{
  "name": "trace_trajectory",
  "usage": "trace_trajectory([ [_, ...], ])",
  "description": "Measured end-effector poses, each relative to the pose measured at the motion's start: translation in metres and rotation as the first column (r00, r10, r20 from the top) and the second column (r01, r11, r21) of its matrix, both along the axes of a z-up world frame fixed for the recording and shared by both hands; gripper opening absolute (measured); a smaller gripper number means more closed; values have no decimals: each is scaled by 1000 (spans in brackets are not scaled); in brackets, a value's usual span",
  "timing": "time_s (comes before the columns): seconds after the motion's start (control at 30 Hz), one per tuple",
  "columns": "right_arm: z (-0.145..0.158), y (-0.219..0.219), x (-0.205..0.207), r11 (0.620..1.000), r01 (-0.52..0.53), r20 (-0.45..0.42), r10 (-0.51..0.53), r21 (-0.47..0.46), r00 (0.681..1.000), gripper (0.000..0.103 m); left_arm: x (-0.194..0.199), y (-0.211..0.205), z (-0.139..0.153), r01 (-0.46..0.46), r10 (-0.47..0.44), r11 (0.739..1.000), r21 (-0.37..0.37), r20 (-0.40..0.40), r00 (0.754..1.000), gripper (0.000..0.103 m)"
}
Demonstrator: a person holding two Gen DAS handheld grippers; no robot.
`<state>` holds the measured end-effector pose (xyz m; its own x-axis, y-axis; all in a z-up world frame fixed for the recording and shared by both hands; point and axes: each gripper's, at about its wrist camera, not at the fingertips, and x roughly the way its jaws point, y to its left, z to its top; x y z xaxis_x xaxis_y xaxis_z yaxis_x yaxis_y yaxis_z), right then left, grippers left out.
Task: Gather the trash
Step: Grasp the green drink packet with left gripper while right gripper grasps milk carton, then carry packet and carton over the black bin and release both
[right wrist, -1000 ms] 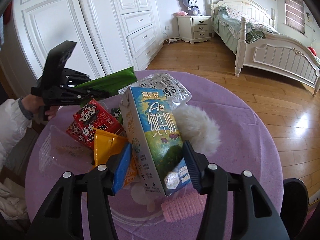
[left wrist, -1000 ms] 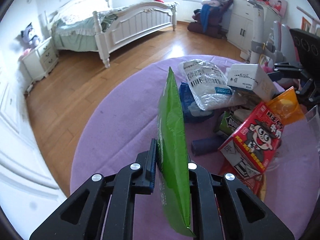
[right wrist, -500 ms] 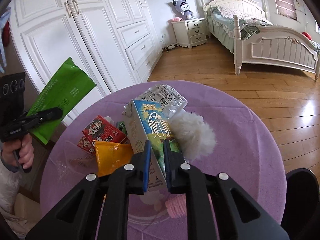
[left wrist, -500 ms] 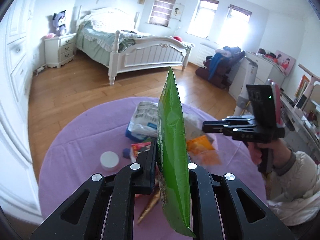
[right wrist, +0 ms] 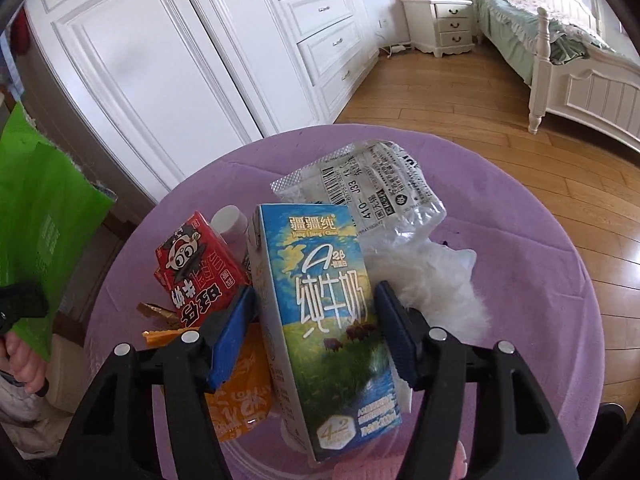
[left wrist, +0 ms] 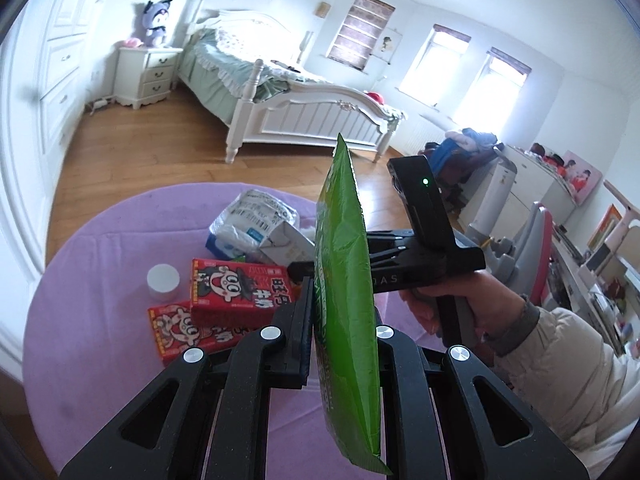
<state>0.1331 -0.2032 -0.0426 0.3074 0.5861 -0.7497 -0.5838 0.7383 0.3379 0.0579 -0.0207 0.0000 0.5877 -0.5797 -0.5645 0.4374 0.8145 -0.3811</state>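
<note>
Left claw [left wrist: 340, 320]: clamped on green wrapper [left wrist: 346, 280], raised above the desk [left wrist: 100, 360].
Right claw [right wrist: 316, 320]: jaws opening, astride the milk carton [right wrist: 324, 320] amid the desk's litter.

The left tongs [left wrist: 340, 312] are clamped tight on a thin green packet [left wrist: 346, 280], raised and tilted downward. The right tongs [right wrist: 316, 332] angle steeply down, jaws opening, with a milk carton [right wrist: 324, 320] between them and a gap showing on each side. The right hand [left wrist: 460, 300], in a pale sleeve [left wrist: 568, 360], grips the handle.
</note>
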Motion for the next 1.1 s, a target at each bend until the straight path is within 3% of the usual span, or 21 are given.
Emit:
trace_trajectory([
  [0.1, 12, -8, -7, 999, 28, 50, -29, 24, 998, 50, 0, 4, 2, -15, 15, 1000, 7, 9, 1000, 13],
  [0.23, 37, -45, -31, 969, 113, 96, -137, 221, 986, 49, 0, 5, 7, -32, 32, 999, -11, 21, 999, 13],
  [0.4, 48, -101, -63, 863, 200, 70, -261, 464, 963, 49, 9, -9, 15, -27, 28, 999, -33, 33, 999, 13],
  [0.57, 38, -158, -90, 750, 304, 19, -388, 588, 921, 49, 14, -43, 23, 16, -14, 999, -50, 38, 999, 13],
  [0.67, 31, -188, -108, 693, 368, 1, -470, 619, 882, 49, 16, -70, 23, 57, -55, 997, -58, 40, 998, 13],
  [0.93, 19, -240, -154, 639, 519, 53, -658, 567, 752, 49, 25, -172, 1, 162, -161, 984, -68, 8, 987, 13],
  [1.1, -4, -274, -165, 578, 618, 20, -738, 533, 674, 49, 29, -246, -25, 263, -264, 964, -50, -23, 964, 13],
])
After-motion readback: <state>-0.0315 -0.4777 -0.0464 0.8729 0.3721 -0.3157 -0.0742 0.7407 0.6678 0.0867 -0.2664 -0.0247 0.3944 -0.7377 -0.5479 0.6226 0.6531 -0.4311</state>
